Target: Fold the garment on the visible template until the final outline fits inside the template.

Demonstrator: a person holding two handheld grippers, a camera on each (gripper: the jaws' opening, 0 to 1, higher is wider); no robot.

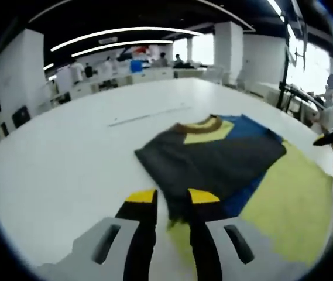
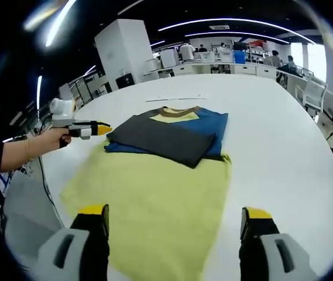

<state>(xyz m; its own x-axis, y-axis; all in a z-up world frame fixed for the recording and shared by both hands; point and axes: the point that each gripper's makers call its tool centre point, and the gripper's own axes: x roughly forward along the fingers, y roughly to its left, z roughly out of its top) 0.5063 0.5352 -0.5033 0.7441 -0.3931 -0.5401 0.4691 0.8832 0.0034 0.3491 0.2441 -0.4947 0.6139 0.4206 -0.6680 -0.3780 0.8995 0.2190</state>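
My left gripper (image 1: 171, 199), jaws apart, sits just short of the folded T-shirt's (image 1: 213, 158) near corner; my right gripper (image 2: 175, 218) gapes over the yellow template (image 2: 154, 205).

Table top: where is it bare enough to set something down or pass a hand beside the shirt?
The white table is bare between the folded garment and its far edge, and beside the yellow-green template, ahead of the right gripper. It is crowded at the garment's opposite side, where the left gripper and a hand hover.
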